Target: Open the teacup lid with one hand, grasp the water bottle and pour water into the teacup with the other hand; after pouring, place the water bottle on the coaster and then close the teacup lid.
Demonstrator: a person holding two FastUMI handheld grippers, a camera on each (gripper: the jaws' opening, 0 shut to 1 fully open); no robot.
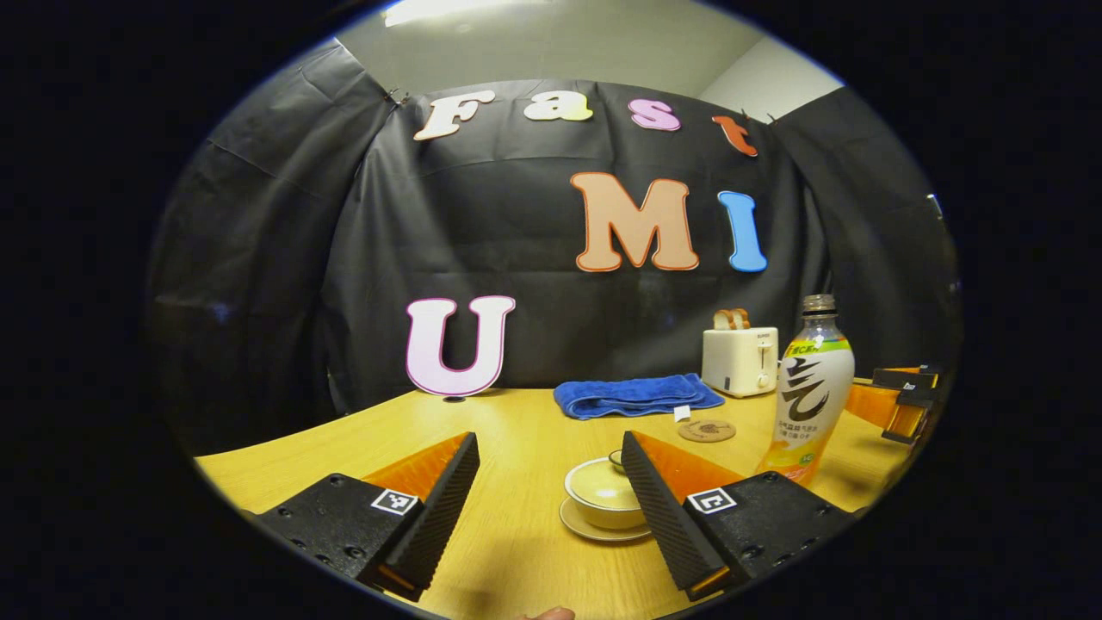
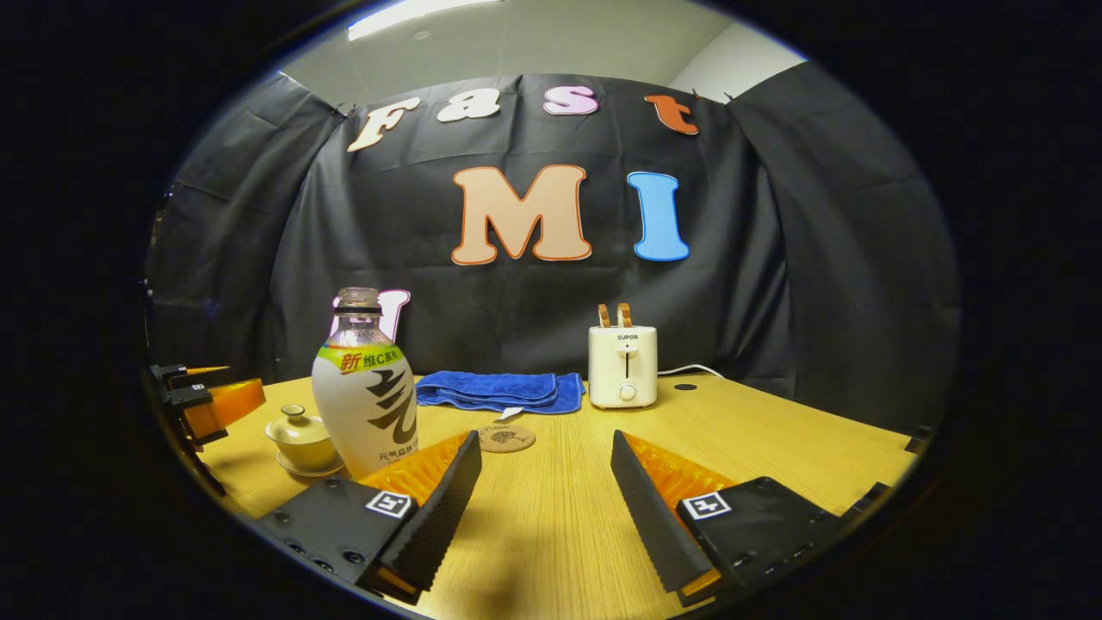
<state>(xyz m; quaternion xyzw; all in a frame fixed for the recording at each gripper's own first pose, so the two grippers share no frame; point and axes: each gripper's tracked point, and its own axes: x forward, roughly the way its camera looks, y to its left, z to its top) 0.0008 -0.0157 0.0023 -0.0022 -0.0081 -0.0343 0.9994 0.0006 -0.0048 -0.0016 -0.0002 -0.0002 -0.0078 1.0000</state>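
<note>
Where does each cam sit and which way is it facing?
Left gripper view: rides the left gripper, faces the lidded teacup between its open fingers; a fingertip at the bottom edge.
Right gripper view: rides the right gripper, faces bare table toward the toaster; bottle to its left.
Shared: teacup, bottle, coaster, blue towel, toaster.

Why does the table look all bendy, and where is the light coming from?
In the left gripper view the table edge curves because the fisheye lens bends it; in the right gripper view a ceiling light glows at the top, the water bottle looks sharp, and soft shadows lie between the open fingers.
</note>
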